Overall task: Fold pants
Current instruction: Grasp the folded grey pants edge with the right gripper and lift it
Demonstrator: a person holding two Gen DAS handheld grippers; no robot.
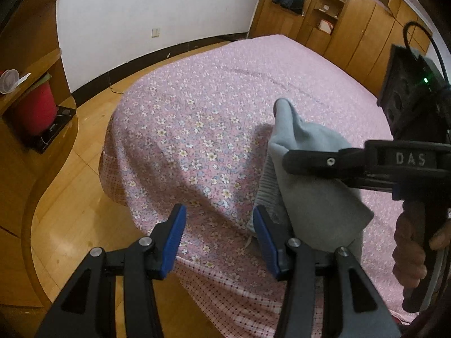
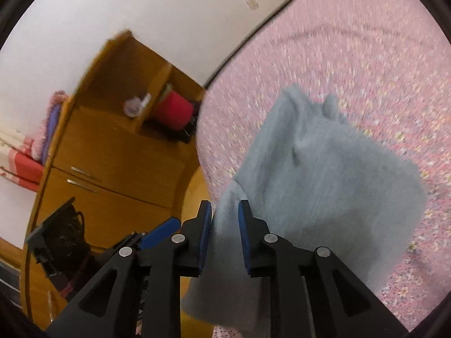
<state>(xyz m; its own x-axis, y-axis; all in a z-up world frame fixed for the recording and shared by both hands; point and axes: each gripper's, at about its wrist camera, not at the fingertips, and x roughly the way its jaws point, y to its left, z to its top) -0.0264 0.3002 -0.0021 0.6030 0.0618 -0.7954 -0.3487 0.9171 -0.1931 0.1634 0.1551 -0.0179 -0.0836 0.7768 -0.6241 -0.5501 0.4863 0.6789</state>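
Reading "DAS" in raised letters, the black body of the right gripper (image 1: 307,159) crossed the left wrist view from the right, a small green light glowing on the unit behind it. On the wooden shelf unit (image 1: 31,90) at the left, a red pot (image 1: 35,107) sat on a dark pad in a lower nook, and a clear plastic cup (image 1: 8,80) with a white spoon-like piece lay on the ledge above; what the pot held could not be seen.

The right gripper's 2 blue-padded fingers (image 2: 205,225) stood close together, pinching an edge of the grey pants (image 2: 324,174), which hung bunched from them above the bed (image 1: 197,112) with its pink flowered cover. The right wrist view was blurred. A bare hand (image 1: 414,248) wrapped the right gripper's pistol handle at the right edge of the left wrist view.

The left gripper (image 1: 220,239) pointed down toward the near corner of the bed, its fingers spread wide apart and holding nothing. Its right finger sat just beside the hanging ribbed waistband; whether it touched could not be told.
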